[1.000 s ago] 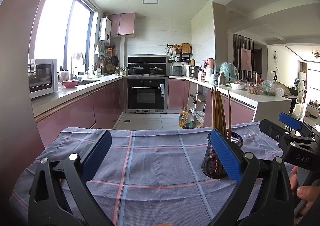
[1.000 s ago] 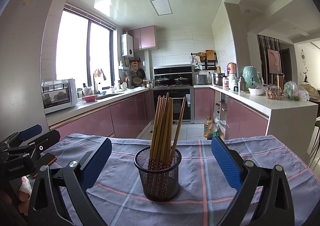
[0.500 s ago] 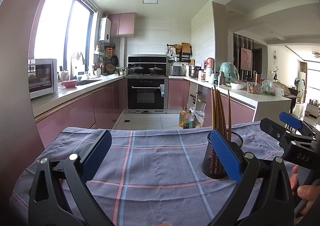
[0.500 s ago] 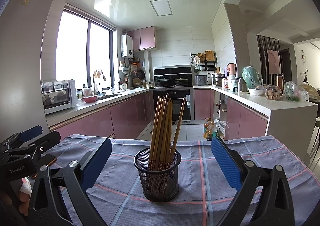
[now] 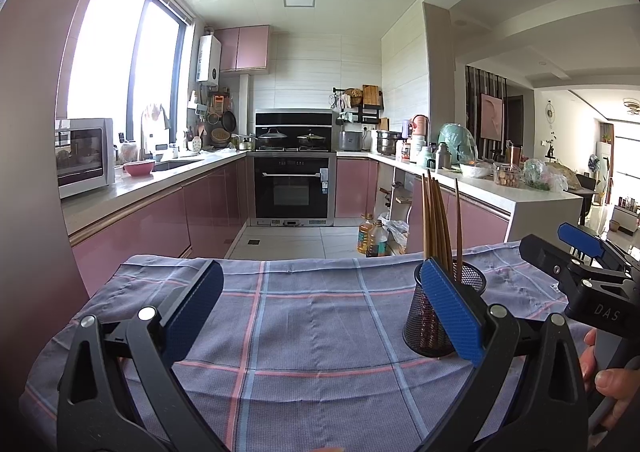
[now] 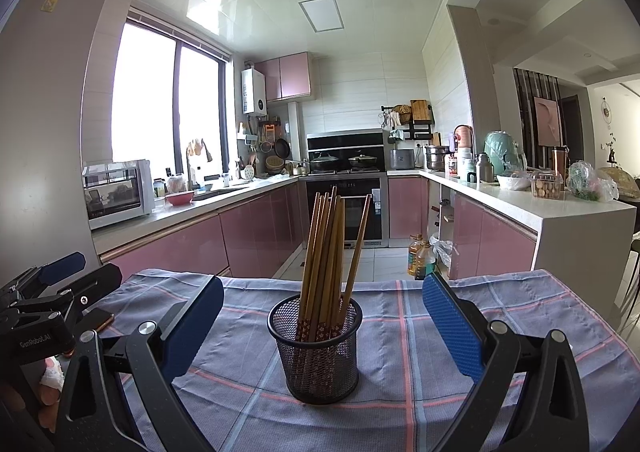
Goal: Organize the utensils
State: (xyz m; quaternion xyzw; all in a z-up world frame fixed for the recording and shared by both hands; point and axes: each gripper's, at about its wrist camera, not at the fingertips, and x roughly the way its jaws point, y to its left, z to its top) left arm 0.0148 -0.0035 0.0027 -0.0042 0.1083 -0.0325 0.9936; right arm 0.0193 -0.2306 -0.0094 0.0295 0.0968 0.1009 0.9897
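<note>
A black mesh cup (image 6: 318, 348) stands upright on the checked cloth (image 6: 404, 336), holding several wooden chopsticks (image 6: 326, 252) that lean to both sides. My right gripper (image 6: 322, 322) is open, its blue pads on either side of the cup but apart from it. In the left wrist view the same cup (image 5: 430, 320) sits partly behind the right pad, chopsticks (image 5: 436, 224) rising above it. My left gripper (image 5: 320, 312) is open with only bare cloth between its fingers. Each gripper appears at the edge of the other's view, held by a hand.
The cloth-covered table (image 5: 312, 336) ends at its far edge before the kitchen floor. A phone (image 6: 96, 320) lies on the cloth at the left. Pink cabinets and counters line both sides, with an oven (image 5: 294, 188) at the back. Oil bottles (image 6: 420, 256) stand on the floor.
</note>
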